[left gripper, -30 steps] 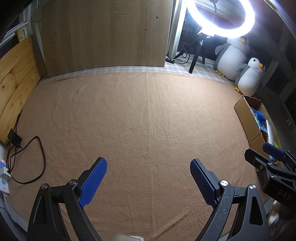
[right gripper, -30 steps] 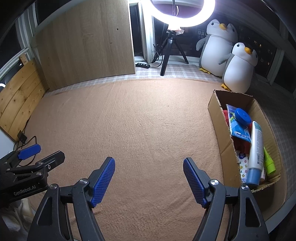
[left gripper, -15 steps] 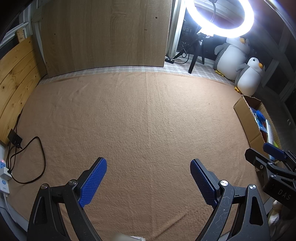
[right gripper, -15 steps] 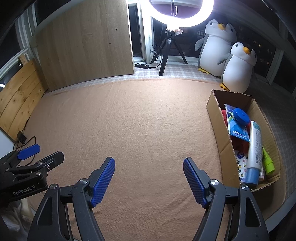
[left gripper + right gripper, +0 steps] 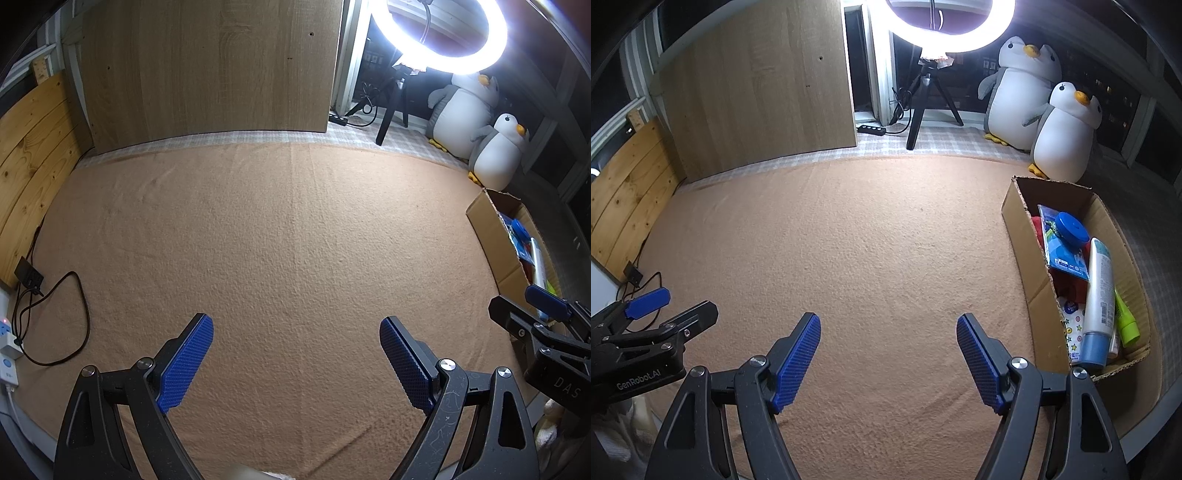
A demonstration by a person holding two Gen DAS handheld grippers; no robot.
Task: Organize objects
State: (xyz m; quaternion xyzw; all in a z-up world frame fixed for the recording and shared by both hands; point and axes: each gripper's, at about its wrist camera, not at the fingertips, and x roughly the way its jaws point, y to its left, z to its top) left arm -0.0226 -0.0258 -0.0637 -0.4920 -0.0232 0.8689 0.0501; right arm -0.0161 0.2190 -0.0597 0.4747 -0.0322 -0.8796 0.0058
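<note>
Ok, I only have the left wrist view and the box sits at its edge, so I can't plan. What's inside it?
Observer: The cardboard box holds a white tube with a blue cap, lying lengthwise.
Operator: Anything else?
Observer: A round blue lid rests on a blue packet toward the far end.
Operator: Is the right gripper holding anything?
Observer: No, the right gripper is open and empty above the tan cloth.

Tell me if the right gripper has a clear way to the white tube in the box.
Probably yes. The right gripper is open and empty, and the white tube lies on top of the other things in the open-topped box to its right. Only bare blanket lies between; the near box wall means coming in from above.
</note>
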